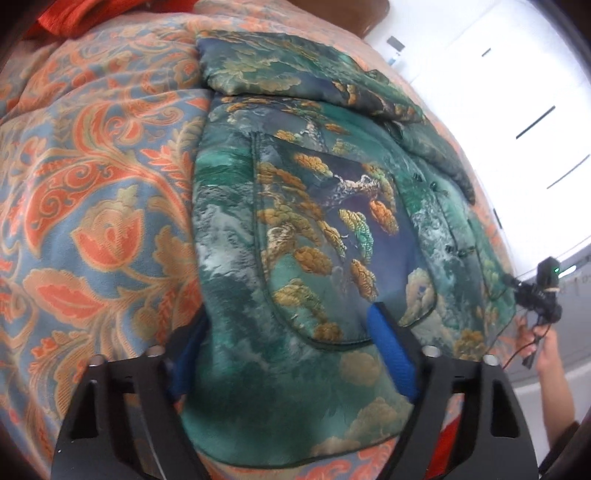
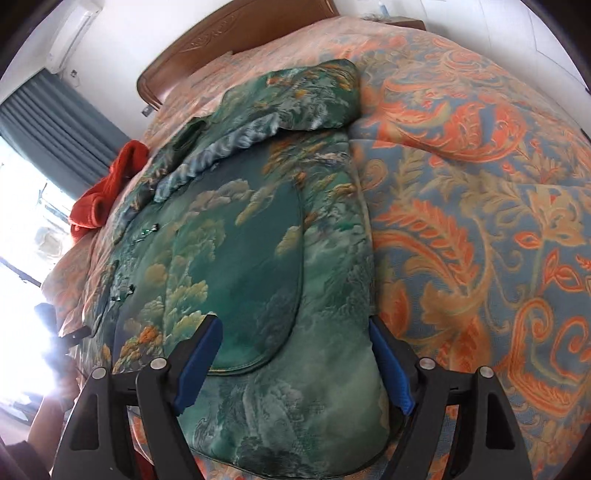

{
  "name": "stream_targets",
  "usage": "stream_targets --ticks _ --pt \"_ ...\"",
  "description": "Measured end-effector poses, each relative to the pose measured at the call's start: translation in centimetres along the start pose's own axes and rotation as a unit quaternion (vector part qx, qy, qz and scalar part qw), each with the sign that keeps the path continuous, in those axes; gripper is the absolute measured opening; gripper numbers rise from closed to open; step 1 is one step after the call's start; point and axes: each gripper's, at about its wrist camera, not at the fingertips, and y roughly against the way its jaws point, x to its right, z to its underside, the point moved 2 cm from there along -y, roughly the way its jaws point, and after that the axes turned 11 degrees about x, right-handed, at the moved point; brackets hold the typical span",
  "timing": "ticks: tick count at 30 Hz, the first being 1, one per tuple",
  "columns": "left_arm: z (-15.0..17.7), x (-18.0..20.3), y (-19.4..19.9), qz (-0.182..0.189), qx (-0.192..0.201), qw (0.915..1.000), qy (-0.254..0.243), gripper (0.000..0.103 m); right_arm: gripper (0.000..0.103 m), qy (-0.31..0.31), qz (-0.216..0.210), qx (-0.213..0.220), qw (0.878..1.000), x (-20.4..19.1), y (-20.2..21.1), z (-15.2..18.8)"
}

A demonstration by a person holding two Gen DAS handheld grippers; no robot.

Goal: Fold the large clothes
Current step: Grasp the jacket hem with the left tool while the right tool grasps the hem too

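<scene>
I can read no writing anywhere from either of my wrist views. The jacket [image 1: 295, 229] carries only woven pines, clouds and waves, and the bedspread [image 2: 480, 221] only orange leaf scrolls. The headboard [image 2: 236, 33] shows carved ornament, not letters. The air conditioner [image 2: 74, 33] is too small and washed out for any brand to show.

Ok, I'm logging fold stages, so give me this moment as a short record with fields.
garment: green brocade jacket, spread flat, sleeve folded across its top
surface: floral bedspread
left hand-held gripper: open, astride the jacket's near hem
right hand-held gripper: open, astride the hem too
other item: red cloth beyond the jacket
</scene>
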Motion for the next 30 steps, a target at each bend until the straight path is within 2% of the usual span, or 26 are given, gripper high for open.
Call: stream_targets --ticks 2,4,7,8,9,10,11,13,17,22,26,30 --pt "0.1 -0.3 0.6 0.001 0.0 1.0 0.004 0.07 0.081 -0.021 -0.01 -0.01 1.0 0.5 0.0 0.0" --pt "0.3 -0.5 1.0 0.007 -0.003 1.0 0.005 0.07 0.082 -0.036 -0.011 -0.026 0.999 0.8 0.0 0.2" --pt "0.8 -0.6 0.4 -0.002 -0.018 0.9998 -0.002 0.07 0.081 0.001 0.012 -0.051 0.999 0.1 -0.7 0.5" --pt "1.0 -0.7 0.4 -0.004 -0.021 0.9998 -0.003 0.063 0.079 0.011 0.019 -0.051 0.998 -0.1 -0.8 0.6" --pt "1.0 -0.6 0.3 -0.005 -0.025 0.9997 -0.006 0.055 0.07 0.01 0.019 -0.052 0.998 -0.4 -0.8 0.5" --pt "1.0 -0.4 0.3 -0.004 -0.026 0.9996 -0.011 0.038 0.047 0.005 0.014 -0.053 0.998 -0.6 -0.8 0.4" --pt "0.9 -0.2 0.4 -0.003 -0.026 0.9996 -0.013 0.026 0.039 0.001 0.006 -0.054 0.999 -0.9 -0.7 0.3" --pt "0.5 0.1 1.0 0.007 -0.019 0.9997 -0.012 0.019 0.027 0.009 0.0 -0.042 0.999 -2.0 0.0 -0.1" --pt "-0.8 0.4 2.9 0.017 -0.006 0.9998 -0.002 0.016 0.022 0.038 0.006 -0.028 0.999 -4.6 1.1 -1.1" --pt "-1.7 1.7 6.4 0.028 0.013 0.9995 -0.005 0.015 0.019 0.032 -0.022 -0.003 0.999 -7.2 3.5 -2.9" --pt "-0.8 2.7 8.4 0.021 0.01 0.9993 -0.03 0.015 0.019 0.039 -0.043 0.003 0.998 -8.7 6.0 -3.4" --pt "1.6 2.6 9.8 0.014 -0.002 0.9988 -0.047 0.015 0.019 0.056 -0.042 -0.006 0.998 -8.9 8.0 -2.6"
